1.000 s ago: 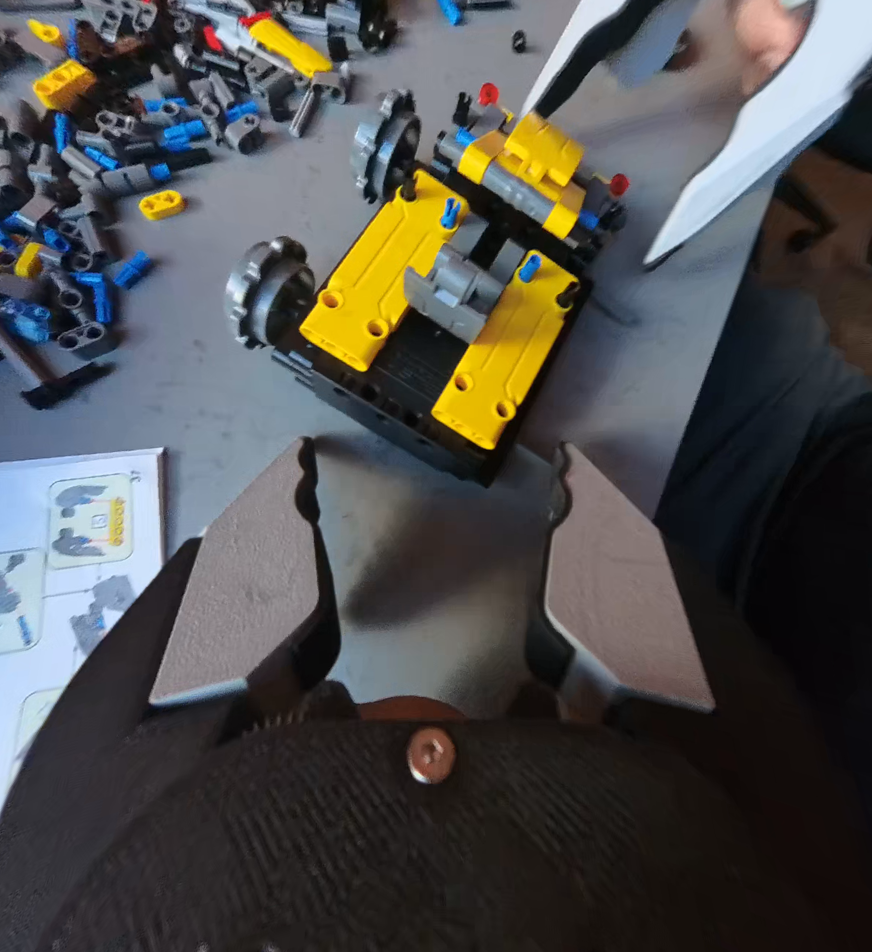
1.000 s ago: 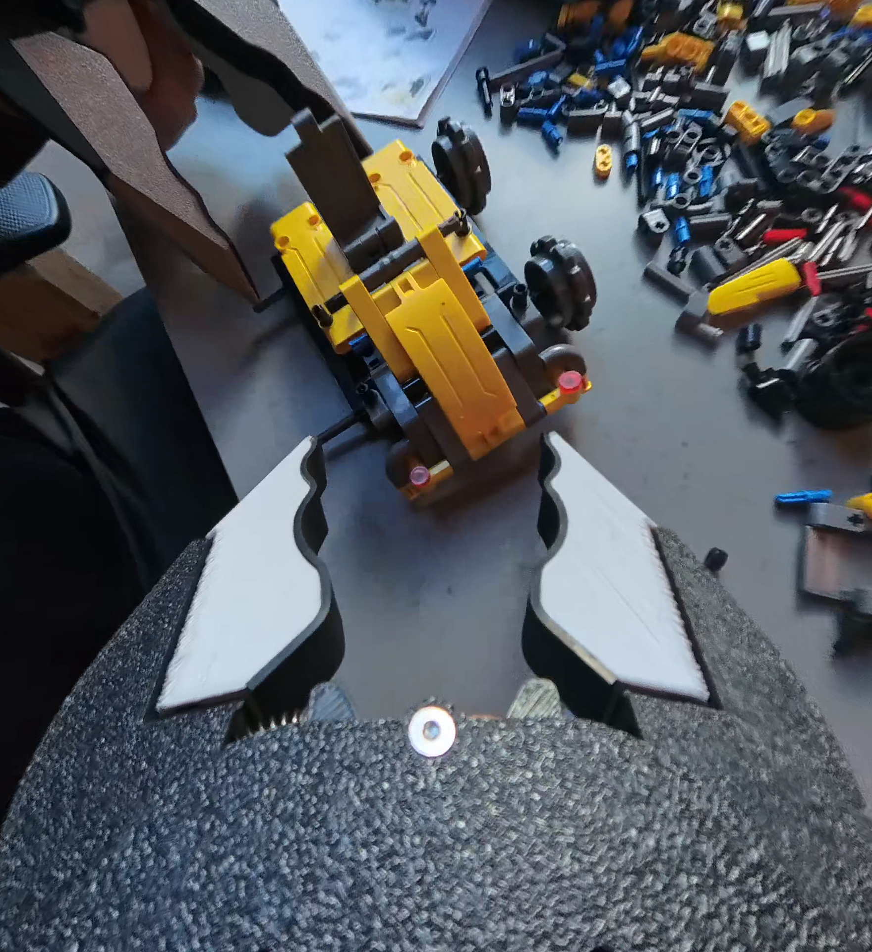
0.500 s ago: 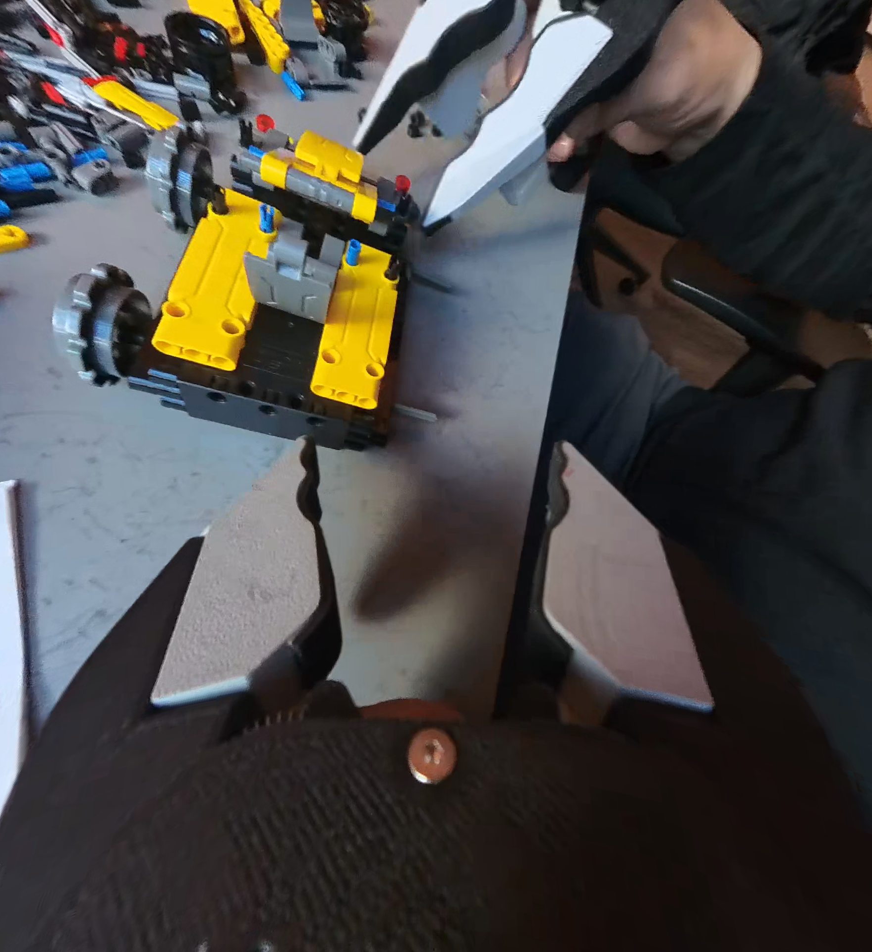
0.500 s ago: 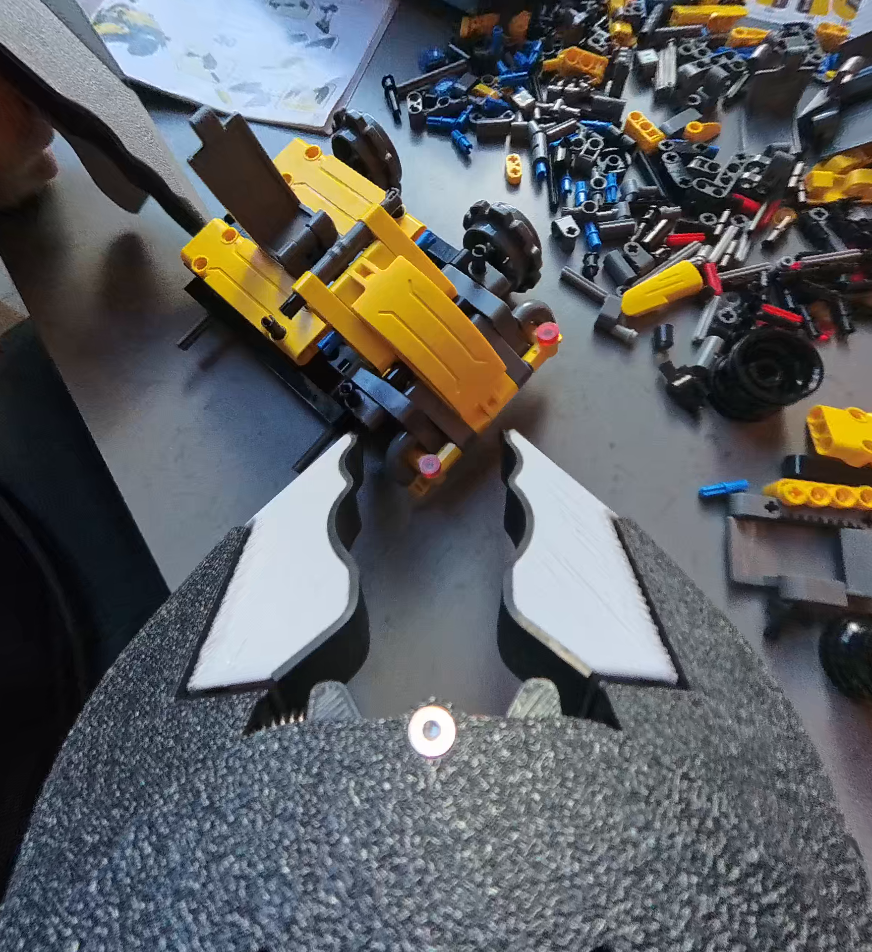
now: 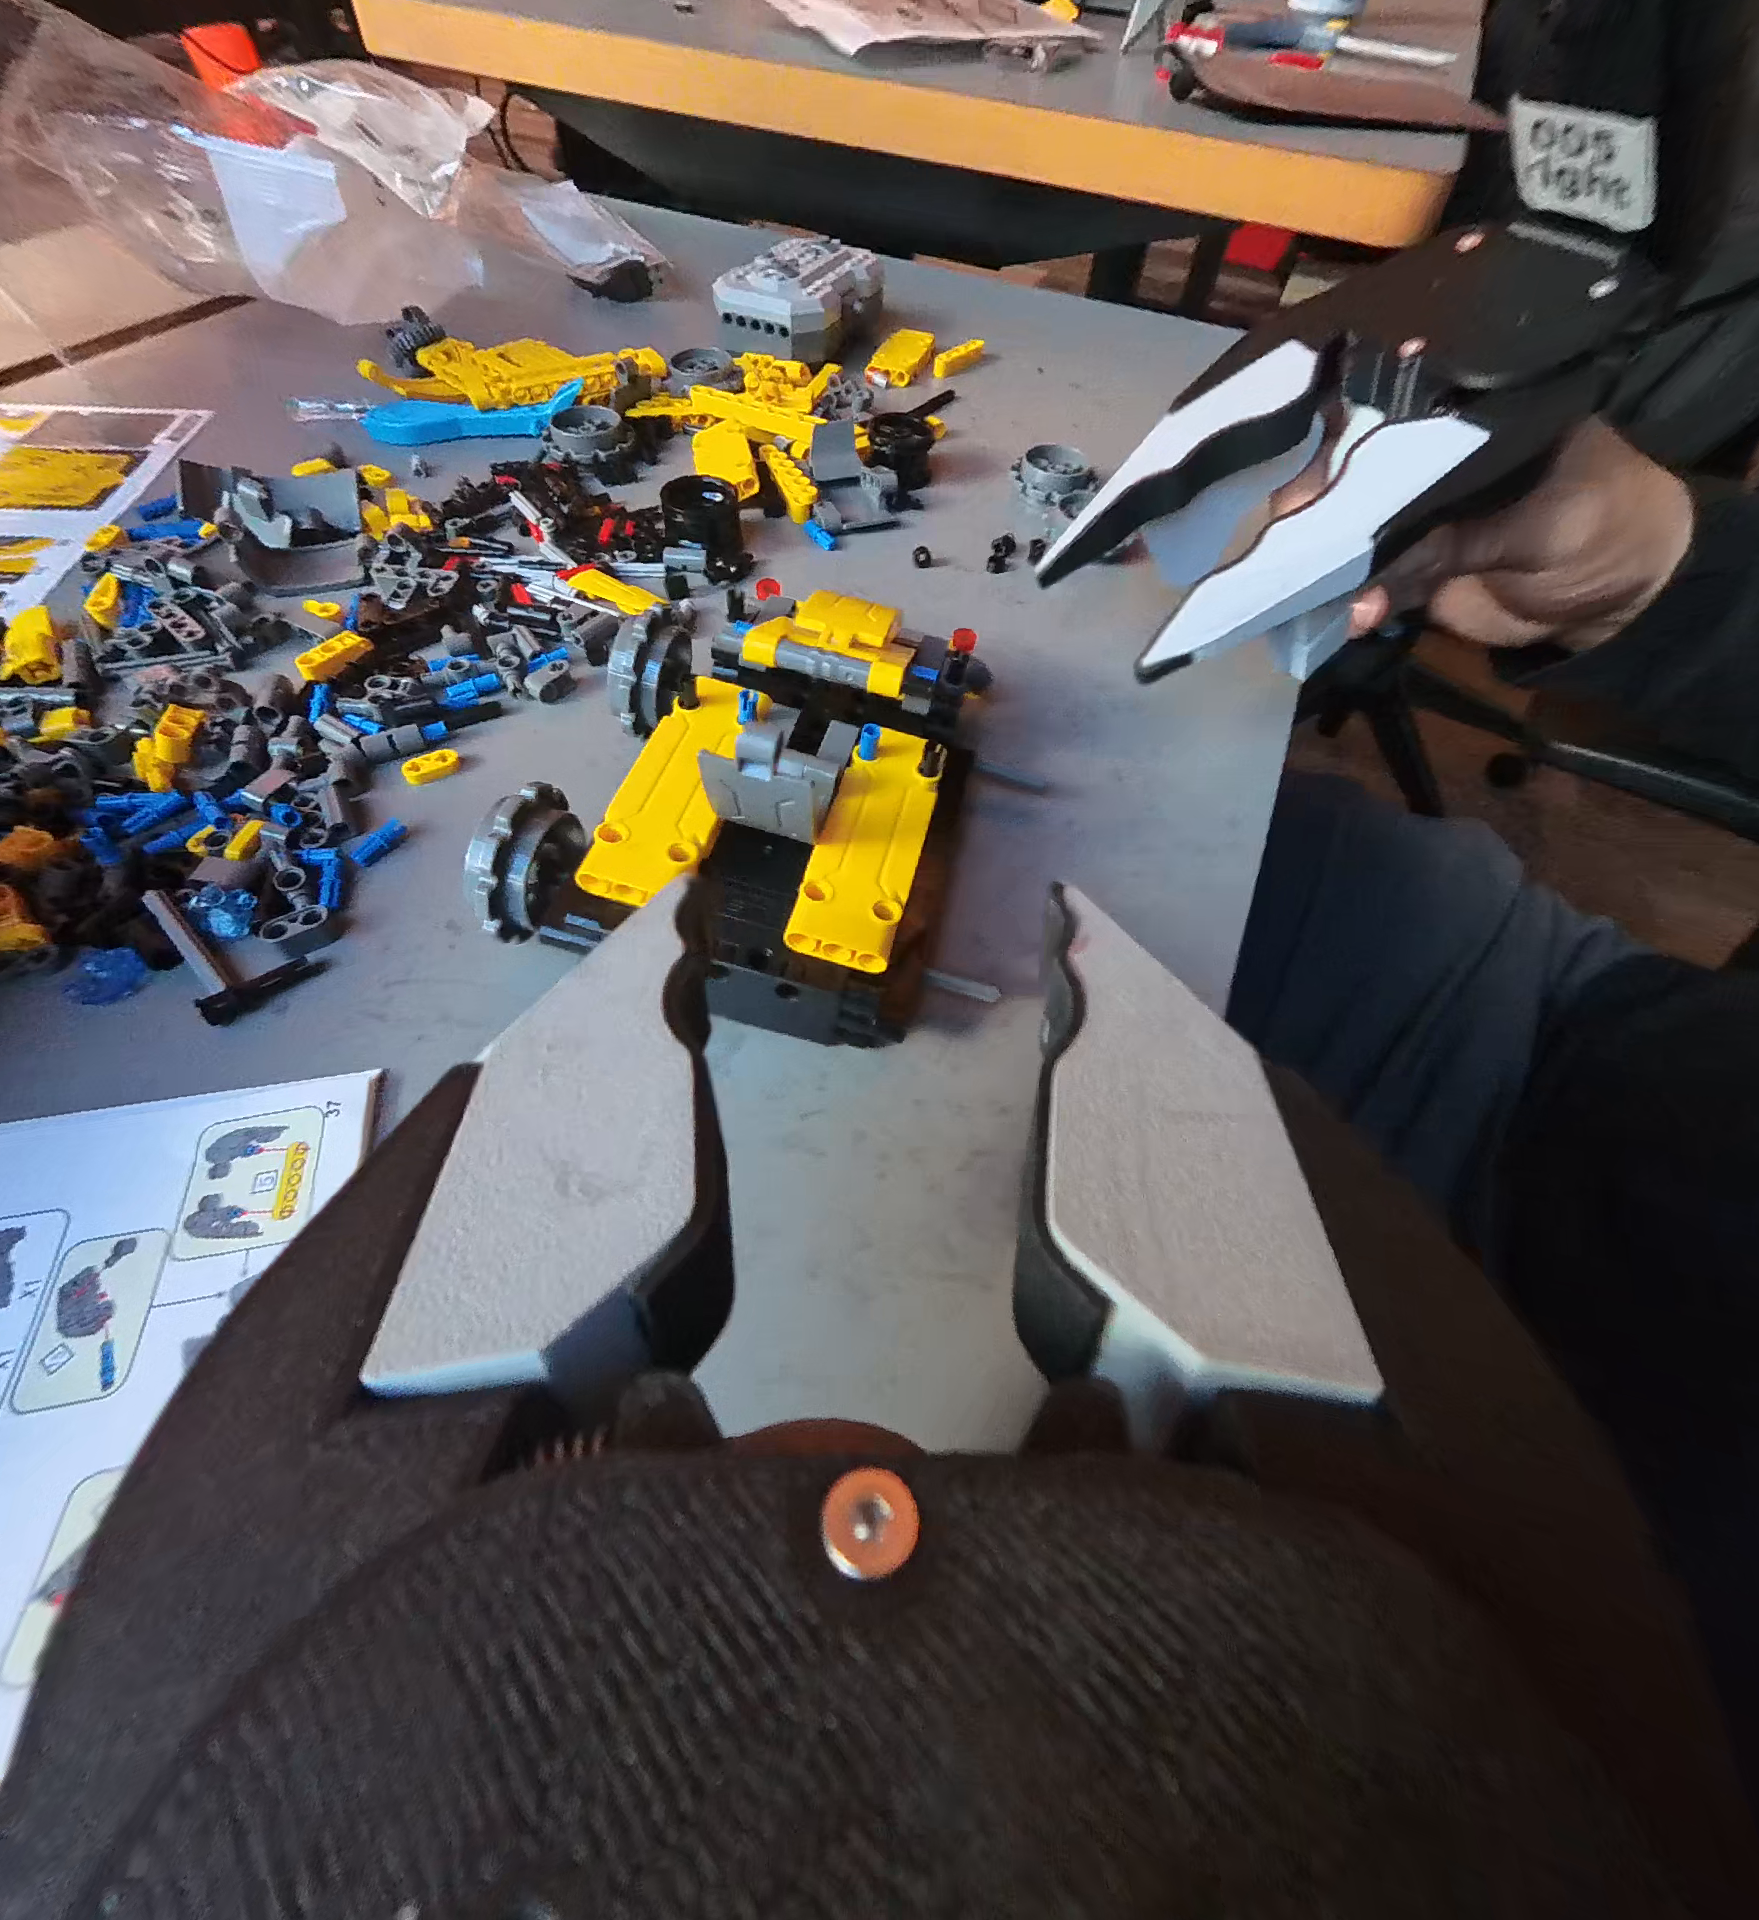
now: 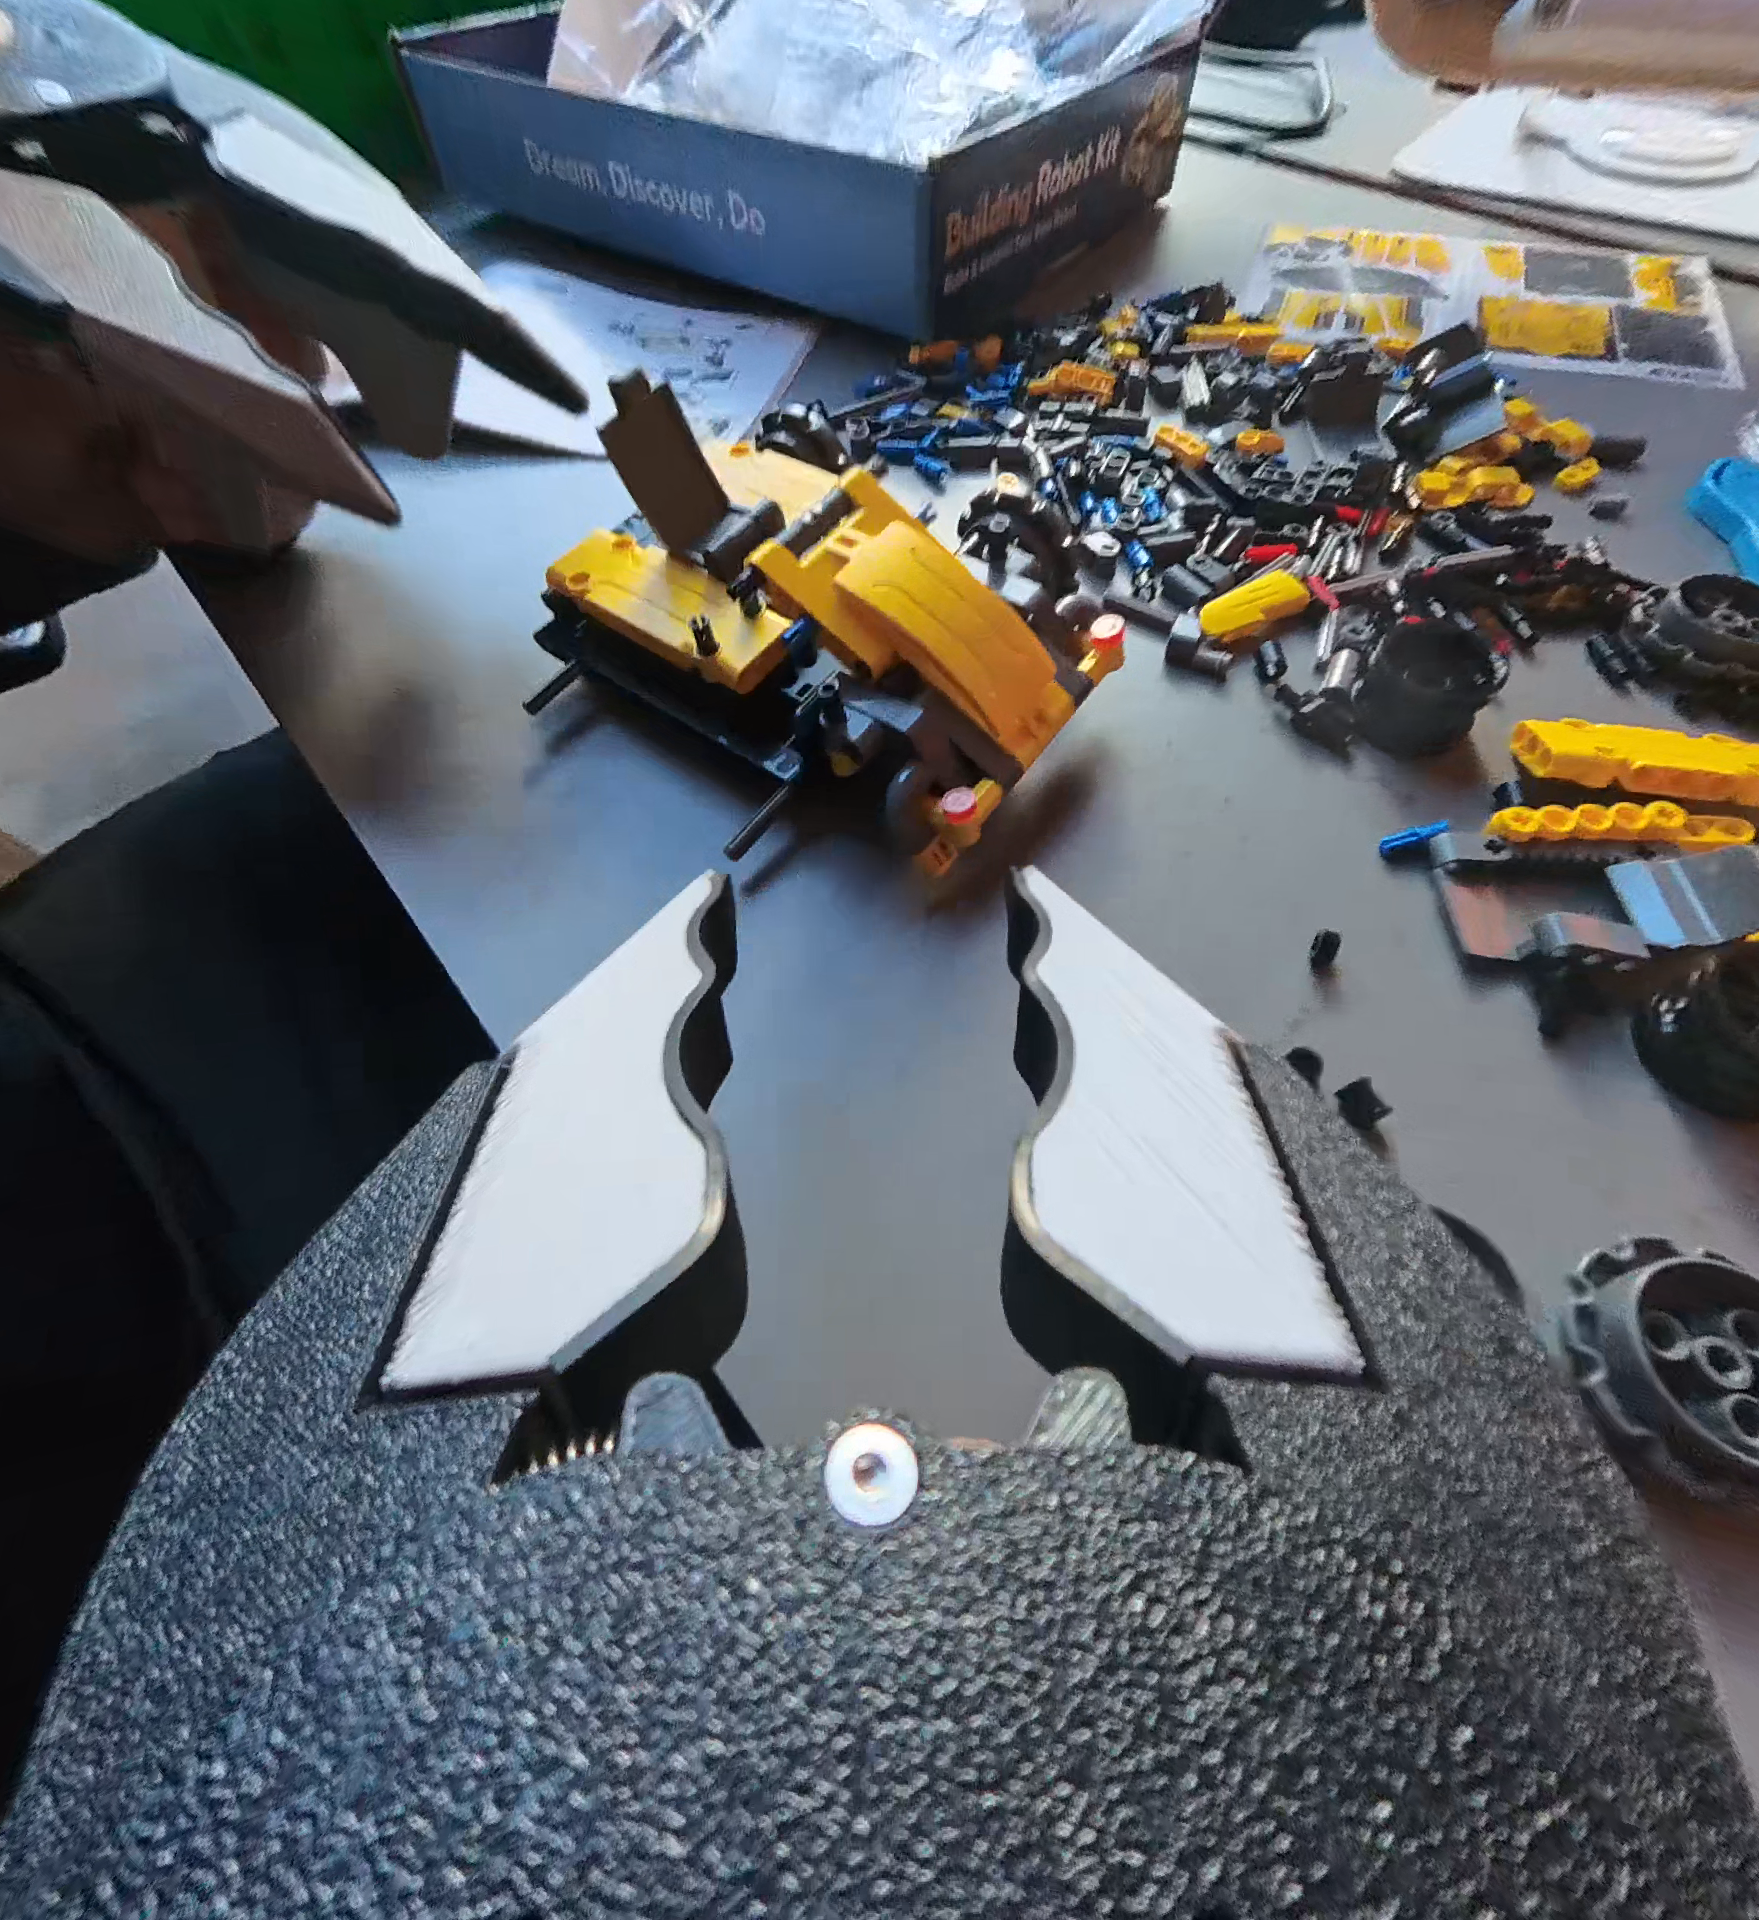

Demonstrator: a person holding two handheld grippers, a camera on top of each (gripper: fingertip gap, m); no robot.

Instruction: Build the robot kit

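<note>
Sitting on the grey table (image 5: 1114, 727) near its edge is the half-built yellow and black brick vehicle (image 5: 781, 800), and I am seeing it from both wrist cameras. It is resting flat, with a grey seat piece (image 5: 776, 784) standing up in its middle and two grey toothed wheels (image 5: 527, 862) on its side that faces the parts pile.

I am holding the left gripper (image 5: 864, 914) just behind the vehicle's rear end with its jaws spread wide; nothing is between them, and the left fingertip is overlapping the vehicle's rear corner in the picture, though I cannot tell whether it is touching. I am holding the right gripper (image 6: 870, 894) just short of the vehicle's front end, its jaws also spread and empty, with a red stud (image 6: 958, 802) on the front corner lying nearest its tips. In the left wrist view the right gripper is hovering above the table beside the vehicle, clear of it.

Beyond the vehicle a pile of loose bricks and pins (image 5: 262, 675) in yellow, blue, black and grey is spreading across the table. An open instruction booklet (image 5: 106, 1247) is lying beside the left gripper. A loose dark wheel hub (image 6: 1706, 1361) is lying beside the right gripper, and a dark blue kit box (image 6: 781, 197) is standing at the far side.
</note>
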